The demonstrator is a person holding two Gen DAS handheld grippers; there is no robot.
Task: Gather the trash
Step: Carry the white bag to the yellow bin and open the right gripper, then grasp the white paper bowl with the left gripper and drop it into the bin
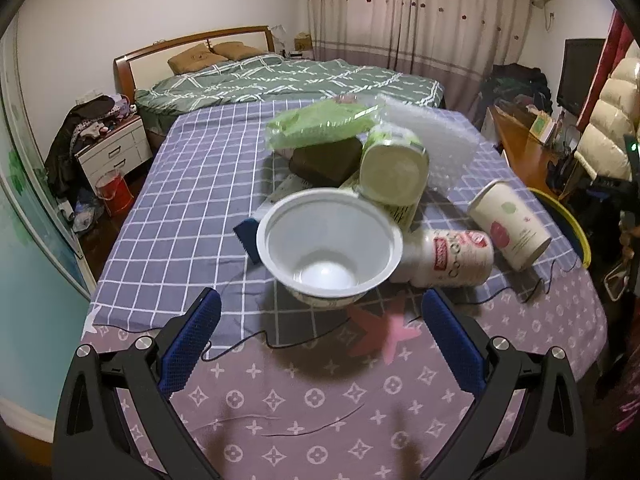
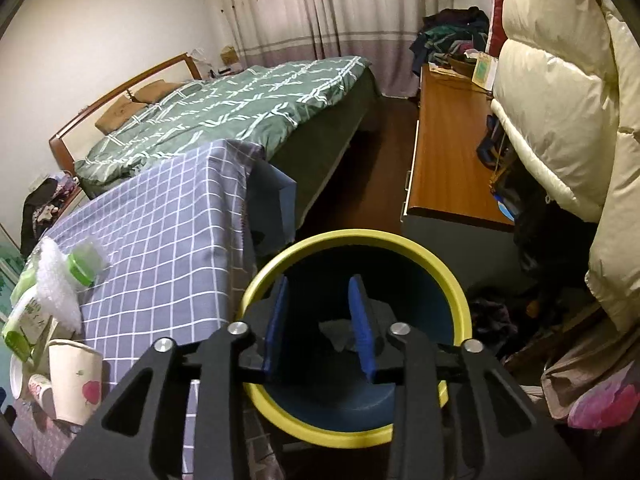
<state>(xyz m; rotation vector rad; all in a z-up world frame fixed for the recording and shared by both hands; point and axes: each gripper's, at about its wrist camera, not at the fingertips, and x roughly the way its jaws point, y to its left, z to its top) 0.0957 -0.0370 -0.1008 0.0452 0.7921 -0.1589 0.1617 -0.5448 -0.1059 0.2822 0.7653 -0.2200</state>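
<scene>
A pile of trash lies on the cloth-covered table [image 1: 180, 184]: a white plastic bowl [image 1: 328, 240], a green-and-white tub [image 1: 394, 168], a green packet [image 1: 320, 124], a brown block [image 1: 326, 160], bubble wrap [image 1: 436, 140], a red-printed white cup [image 1: 452, 258] and an apple-print paper cup [image 1: 510, 224]. My left gripper [image 1: 322, 304] stands wide open just short of the bowl, holding nothing. My right gripper [image 2: 318, 292] hangs open over the yellow-rimmed bin [image 2: 360, 238] with nothing between its pads. A dark crumpled scrap [image 2: 340, 336] lies at the bin's bottom.
The bin [image 1: 572, 224] stands off the table's right edge. A thin black cable [image 1: 240, 344] runs across the cloth. A bed [image 1: 288, 80] is beyond the table, a nightstand [image 1: 112, 152] and red bucket [image 1: 112, 192] to the left, a wooden desk [image 2: 448, 140] and puffer jacket [image 2: 560, 100] to the right.
</scene>
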